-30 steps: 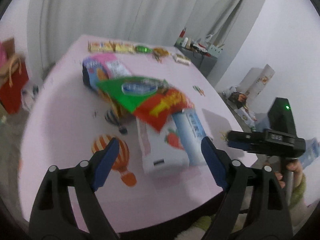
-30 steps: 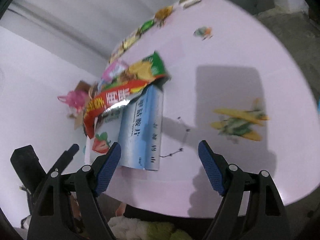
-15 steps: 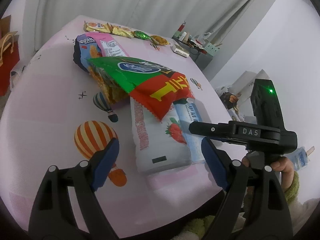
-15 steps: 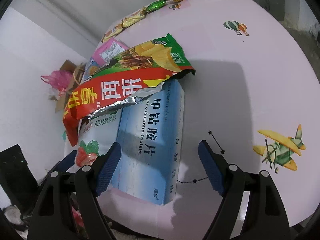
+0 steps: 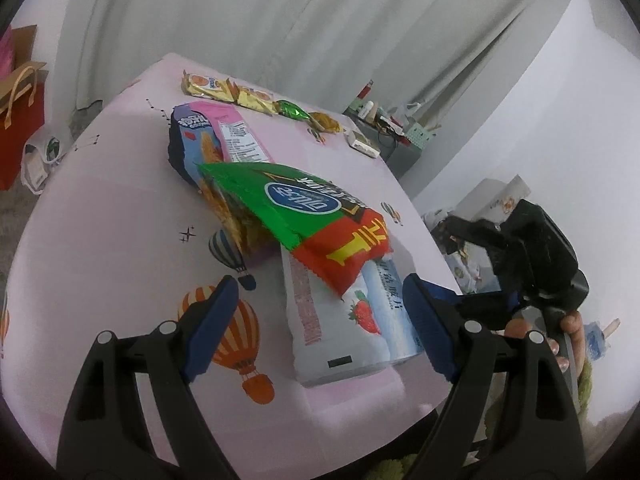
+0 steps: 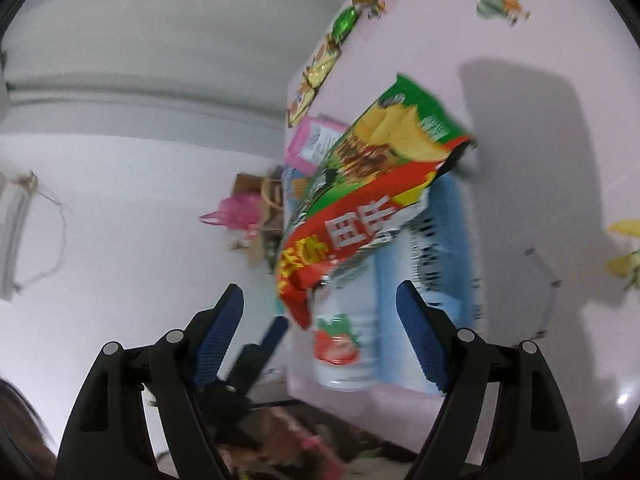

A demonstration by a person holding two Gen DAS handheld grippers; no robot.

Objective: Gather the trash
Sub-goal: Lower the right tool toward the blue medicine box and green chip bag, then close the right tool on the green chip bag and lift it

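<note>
A pile of trash lies on the pink table: a green-and-red chip bag on top of a white strawberry drink pack and a blue medicine box. My left gripper hovers open just short of the pack's near end. The right gripper's black body is held by a hand at the table's right edge. In the blurred, rolled right wrist view, my right gripper has its jaws closing slightly; the chip bag and strawberry pack lie ahead, untouched by its pads.
A pink-and-blue snack bag lies behind the pile. Yellow snack packets, a green candy and a small white box line the far edge. A red paper bag stands on the floor at left, a grey cabinet beyond.
The right gripper has rolled and swung toward the pile's near end by the table edge, and its view is now tilted and blurred. The left gripper has shifted a little toward the pile.
</note>
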